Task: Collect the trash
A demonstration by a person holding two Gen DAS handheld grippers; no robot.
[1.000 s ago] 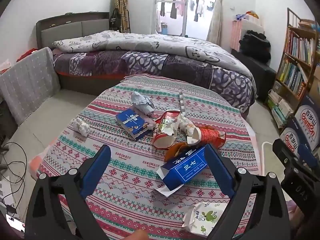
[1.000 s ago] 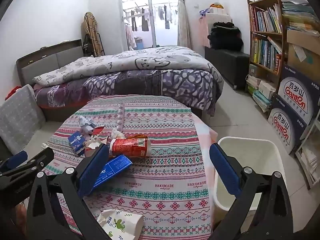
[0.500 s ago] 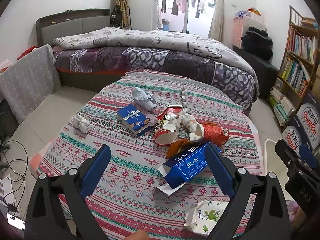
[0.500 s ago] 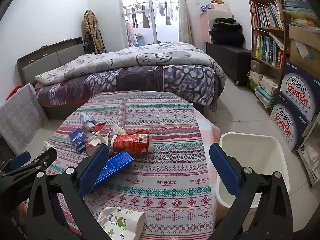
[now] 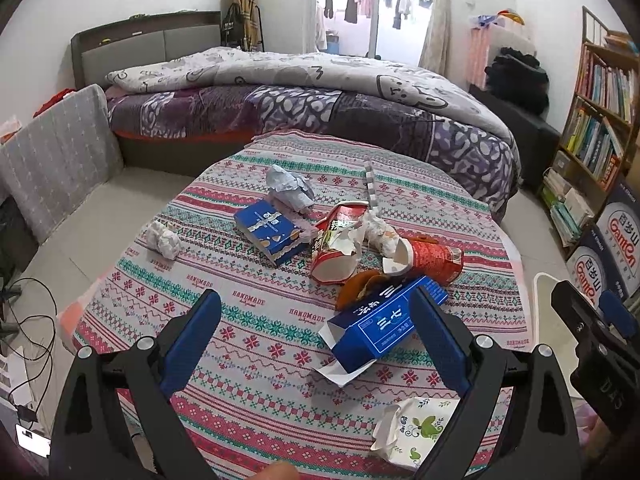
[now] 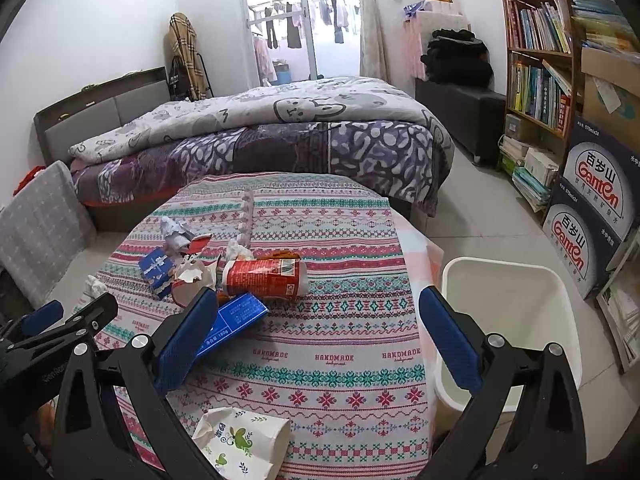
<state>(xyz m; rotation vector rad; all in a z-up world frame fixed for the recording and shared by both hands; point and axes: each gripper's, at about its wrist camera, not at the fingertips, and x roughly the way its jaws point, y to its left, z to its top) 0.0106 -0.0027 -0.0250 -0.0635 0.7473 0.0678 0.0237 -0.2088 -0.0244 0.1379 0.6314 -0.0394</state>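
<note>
Trash lies on a round table with a patterned cloth (image 5: pixel 256 320): a blue toothpaste box (image 5: pixel 384 324), a red tube can (image 5: pixel 434 258), a torn red cup (image 5: pixel 336 244), a blue carton (image 5: pixel 268 230), crumpled paper (image 5: pixel 290 190), a tissue wad (image 5: pixel 162 238) and a leaf-print paper cup (image 5: pixel 412 428). My left gripper (image 5: pixel 316 332) is open above the near table, its right finger beside the toothpaste box. My right gripper (image 6: pixel 316 332) is open over the table's right part. A white bin (image 6: pixel 508 320) stands on the floor right of the table.
A bed (image 5: pixel 300 92) stands behind the table. A bookshelf (image 6: pixel 536 80) and stacked water cartons (image 6: pixel 592 208) line the right wall. A grey cushion (image 5: pixel 52 152) and cables (image 5: pixel 24 320) are on the left floor.
Both grippers have drawn back and risen slightly, so the table and bin look a little farther. Both stay open. No trash has moved.
</note>
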